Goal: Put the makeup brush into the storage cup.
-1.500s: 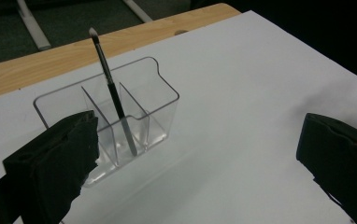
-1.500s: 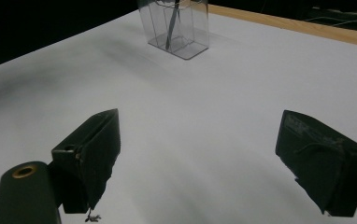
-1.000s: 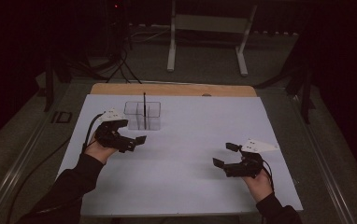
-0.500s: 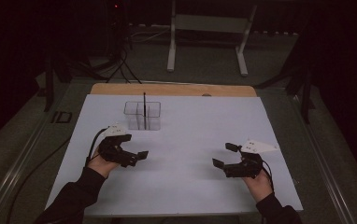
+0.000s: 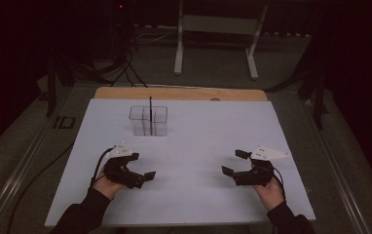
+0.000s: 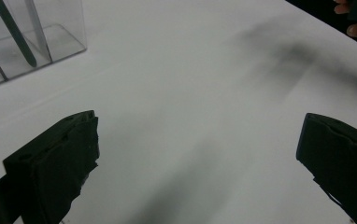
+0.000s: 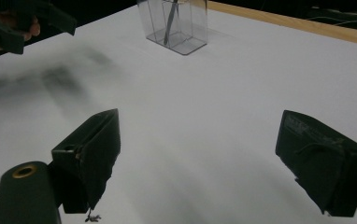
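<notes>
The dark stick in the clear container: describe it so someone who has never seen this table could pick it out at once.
Start from the white table cover, with a wooden strip along its far edge. Just short of that strip, left of centre, stands a clear plastic container split by dividers. The dark stick stands in it, its top poking above the rim: the one thin dark thing on the cover besides the two grippers.
</notes>
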A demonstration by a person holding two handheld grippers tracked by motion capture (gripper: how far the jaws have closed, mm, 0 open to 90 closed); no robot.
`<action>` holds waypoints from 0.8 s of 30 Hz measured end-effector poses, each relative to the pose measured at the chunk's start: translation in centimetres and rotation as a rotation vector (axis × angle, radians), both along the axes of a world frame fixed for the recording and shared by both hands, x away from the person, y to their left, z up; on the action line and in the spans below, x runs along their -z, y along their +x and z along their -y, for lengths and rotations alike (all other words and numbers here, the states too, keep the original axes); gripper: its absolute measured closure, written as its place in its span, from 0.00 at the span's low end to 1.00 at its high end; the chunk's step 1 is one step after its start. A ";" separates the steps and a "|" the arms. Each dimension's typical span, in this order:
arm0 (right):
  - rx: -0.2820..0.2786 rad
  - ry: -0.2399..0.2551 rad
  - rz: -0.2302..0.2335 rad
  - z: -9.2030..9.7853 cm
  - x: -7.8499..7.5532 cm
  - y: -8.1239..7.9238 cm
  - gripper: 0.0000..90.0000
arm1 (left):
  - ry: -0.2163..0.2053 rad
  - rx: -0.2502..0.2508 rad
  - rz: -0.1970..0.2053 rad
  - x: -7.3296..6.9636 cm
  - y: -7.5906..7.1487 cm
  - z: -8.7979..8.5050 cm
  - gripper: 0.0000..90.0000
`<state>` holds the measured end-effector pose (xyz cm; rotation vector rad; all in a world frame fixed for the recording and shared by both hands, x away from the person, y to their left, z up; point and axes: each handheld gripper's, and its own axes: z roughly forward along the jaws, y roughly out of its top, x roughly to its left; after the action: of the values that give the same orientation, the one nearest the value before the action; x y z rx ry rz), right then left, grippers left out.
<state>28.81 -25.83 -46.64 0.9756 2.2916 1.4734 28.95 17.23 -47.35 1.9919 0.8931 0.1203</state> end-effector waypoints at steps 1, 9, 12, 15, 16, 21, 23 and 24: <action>0.001 0.000 -0.002 0.0 0.0 0.0 0.16 | -0.001 -0.001 -0.003 0.2 -0.1 0.0 0.01; -0.001 -0.003 -0.001 0.1 0.2 0.1 0.16 | -0.013 0.020 -0.023 1.6 -0.6 0.1 0.01; -0.003 -0.002 0.000 0.2 0.3 0.1 0.16 | -0.011 0.028 -0.006 2.1 -0.7 0.1 0.01; -0.010 -0.004 0.001 0.3 0.4 0.1 0.16 | -0.013 0.042 0.000 2.5 -0.8 0.0 0.01; -0.010 -0.004 0.000 0.3 0.5 0.1 0.16 | -0.014 0.044 0.002 2.5 -0.8 0.0 0.01; -0.014 -0.003 0.000 0.5 0.7 0.1 0.16 | -0.025 0.064 0.005 3.2 -0.8 -0.3 0.01; -0.017 -0.004 0.005 0.6 0.8 0.2 0.16 | -0.030 0.068 0.002 3.4 -0.8 -0.3 0.01; -0.020 -0.001 0.006 0.6 0.9 0.1 0.16 | -0.030 0.070 0.004 3.5 -0.8 -0.4 0.01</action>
<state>28.96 -26.47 -47.55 0.9493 2.3039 1.4814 28.14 17.59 -50.86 1.9920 0.8167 0.0712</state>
